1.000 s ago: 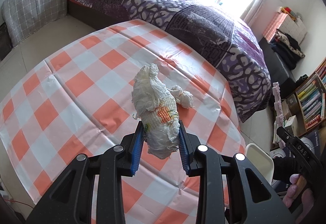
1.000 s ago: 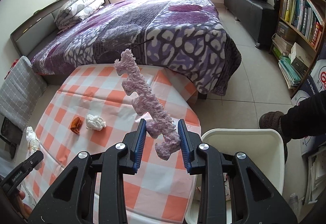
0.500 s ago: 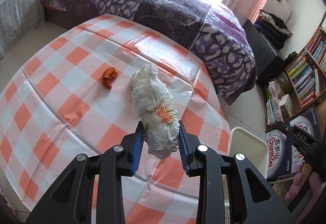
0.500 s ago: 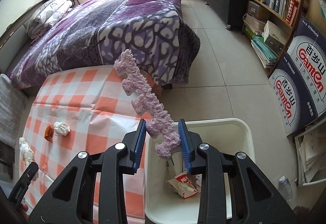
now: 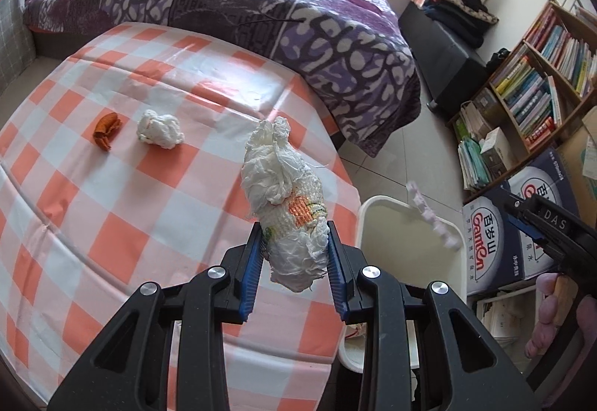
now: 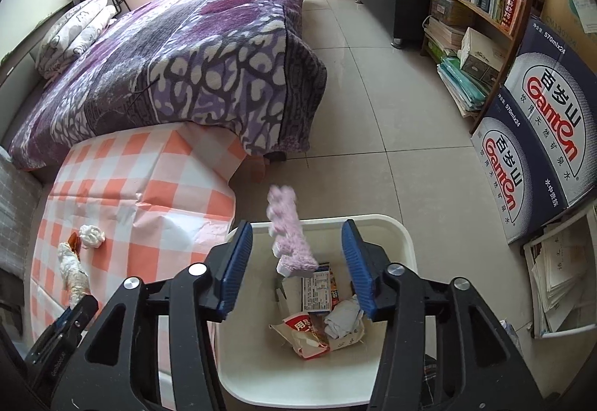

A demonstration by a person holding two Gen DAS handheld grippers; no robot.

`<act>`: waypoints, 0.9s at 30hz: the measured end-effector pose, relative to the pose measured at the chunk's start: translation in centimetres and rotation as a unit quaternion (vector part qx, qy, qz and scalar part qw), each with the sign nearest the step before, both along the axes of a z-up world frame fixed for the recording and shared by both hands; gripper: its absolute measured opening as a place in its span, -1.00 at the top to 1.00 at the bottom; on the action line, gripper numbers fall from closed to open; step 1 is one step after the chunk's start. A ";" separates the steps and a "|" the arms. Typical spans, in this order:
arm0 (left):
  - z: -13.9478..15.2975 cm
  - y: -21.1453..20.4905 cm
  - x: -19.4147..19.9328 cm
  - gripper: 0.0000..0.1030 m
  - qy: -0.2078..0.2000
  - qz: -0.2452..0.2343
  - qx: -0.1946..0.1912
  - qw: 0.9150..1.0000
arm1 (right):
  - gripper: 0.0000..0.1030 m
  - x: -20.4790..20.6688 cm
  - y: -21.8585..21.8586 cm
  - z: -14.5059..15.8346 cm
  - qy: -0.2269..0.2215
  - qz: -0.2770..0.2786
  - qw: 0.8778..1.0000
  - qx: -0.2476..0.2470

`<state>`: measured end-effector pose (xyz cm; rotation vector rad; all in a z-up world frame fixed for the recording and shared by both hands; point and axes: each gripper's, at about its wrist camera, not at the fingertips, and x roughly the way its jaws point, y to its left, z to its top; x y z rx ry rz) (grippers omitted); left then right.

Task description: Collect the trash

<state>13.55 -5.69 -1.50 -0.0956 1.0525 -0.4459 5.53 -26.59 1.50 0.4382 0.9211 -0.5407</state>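
Two hand-held grippers are at work, and the step in hand is the drop into the white bin (image 6: 405,243), which stands on the floor just off the worktop's near right corner.

Nearest in the right wrist view, the right hand-held gripper (image 6: 294,258) is opening its jaws directly over the bin. The pink foam strip (image 6: 289,235) hangs between the blue pads, touching neither and blurred, so it looks to be in free fall. To do this well, I would keep the gripper over the middle of the bin until the strip has cleared the rim, since its top end leans toward the far rim and a light strip could tip out. The bin already holds a snack wrapper (image 6: 309,334), a printed packet (image 6: 321,286) and a crumpled tissue (image 6: 343,317).

The left hand-held gripper (image 5: 294,258) is clenched on a white paper wad (image 5: 287,202) with an orange patch, held above the worktop (image 5: 123,243) close to its right edge, not yet over the bin. My advice is to carry it fully past the worktop's edge and the bin's rim before letting go, and to wait until the right gripper is clear, because both tools heading for one narrow opening could collide.

Farther off, toward the worktop's left side, a small white tissue ball (image 5: 160,129) and an orange scrap (image 5: 106,127) lie just beside each other, uncollected. Beyond the worktop's far edge is the bed with its purple blanket (image 5: 261,11).
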 end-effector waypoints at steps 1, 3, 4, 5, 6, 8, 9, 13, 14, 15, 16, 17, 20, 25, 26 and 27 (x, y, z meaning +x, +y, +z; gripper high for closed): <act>-0.1 -0.6 -0.2 0.38 0.000 -0.006 -0.001 1.000 | 0.01 -0.2 -0.4 0.0 -0.002 -0.003 1.000 0.003; -0.1 -1.6 -0.5 0.38 0.001 -0.017 -0.002 1.000 | -0.03 -0.5 -1.1 0.1 -0.006 -0.010 1.000 0.011; -0.2 -2.1 -0.7 0.38 0.002 -0.023 -0.002 1.000 | -0.04 -0.7 -1.4 0.1 -0.008 -0.013 1.000 0.015; -0.4 -2.7 -1.0 0.38 0.004 -0.029 -0.002 1.000 | -0.07 -0.9 -1.8 0.2 -0.010 -0.017 1.000 0.019; -0.5 -3.2 -1.2 0.38 0.005 -0.035 -0.003 0.999 | -0.11 -1.0 -2.1 0.2 -0.012 -0.019 1.000 0.020; -0.7 -4.3 -1.6 0.38 0.008 -0.048 -0.002 0.999 | -0.15 -1.3 -2.7 0.3 -0.016 -0.024 0.999 0.024; -0.8 -4.9 -1.9 0.38 0.009 -0.055 -0.001 0.998 | -0.18 -1.5 -2.9 0.4 -0.018 -0.027 0.999 0.025; -1.3 -7.3 -2.9 0.37 0.019 -0.087 -0.002 0.996 | -0.24 -2.1 -4.0 0.5 -0.025 -0.039 0.998 0.033; -1.5 -7.9 -3.2 0.37 0.022 -0.095 -0.004 0.995 | -0.25 -2.2 -4.3 0.5 -0.027 -0.043 0.998 0.036; -1.6 -8.5 -3.5 0.37 0.025 -0.102 -0.006 0.994 | -0.26 -2.4 -4.5 0.6 -0.029 -0.046 0.998 0.038; -1.7 -9.1 -3.8 0.36 0.028 -0.109 -0.009 0.994 | -0.27 -2.5 -4.7 0.6 -0.031 -0.049 0.997 0.041; -1.7 -9.6 -4.0 0.36 0.031 -0.118 -0.013 0.992 | -0.27 -2.6 -5.1 0.6 -0.034 -0.054 0.997 0.044; -1.9 -11.3 -4.9 0.23 0.040 -0.148 -0.020 0.988 | -0.32 -3.0 -5.7 0.6 -0.038 -0.063 0.996 0.049; -2.8 -11.4 -4.4 -0.34 0.045 -0.134 -0.001 0.990 | -0.38 -3.3 -6.8 0.1 -0.042 -0.083 0.993 0.067; -2.9 -11.0 -3.9 -0.37 0.043 -0.121 0.006 0.992 | -0.45 -3.3 -6.9 0.0 -0.043 -0.088 0.993 0.073; -3.0 -10.4 -3.3 -0.39 0.038 -0.104 0.014 0.994 | -0.50 -3.3 -6.9 -0.1 -0.045 -0.090 0.992 0.079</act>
